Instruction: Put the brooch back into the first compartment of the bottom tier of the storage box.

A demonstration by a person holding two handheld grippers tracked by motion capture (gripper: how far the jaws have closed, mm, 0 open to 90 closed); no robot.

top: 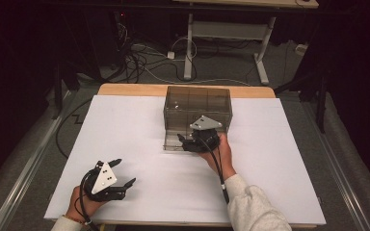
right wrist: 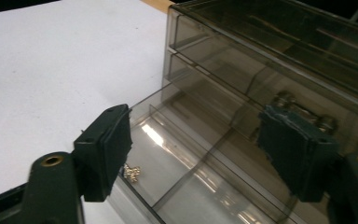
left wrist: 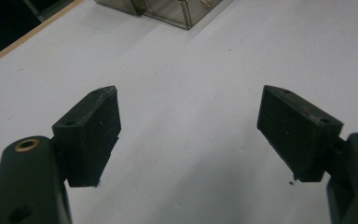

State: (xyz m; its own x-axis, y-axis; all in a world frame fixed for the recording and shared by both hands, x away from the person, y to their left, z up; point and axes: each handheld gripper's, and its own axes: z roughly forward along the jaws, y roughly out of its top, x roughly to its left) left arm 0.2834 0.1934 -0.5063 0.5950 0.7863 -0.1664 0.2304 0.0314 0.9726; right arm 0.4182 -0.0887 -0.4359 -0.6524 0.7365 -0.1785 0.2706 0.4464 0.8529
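Your right gripper, jaws released, hangs over the pulled-out bottom drawer of the smoked plastic drawer box mid-surface, left gripper spread idle; clip the drawer wall and the box may slide.

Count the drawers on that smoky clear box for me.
3: two shut ones stacked at the top and middle, and the bottom drawer pulled open under the right gripper. More may be hidden.
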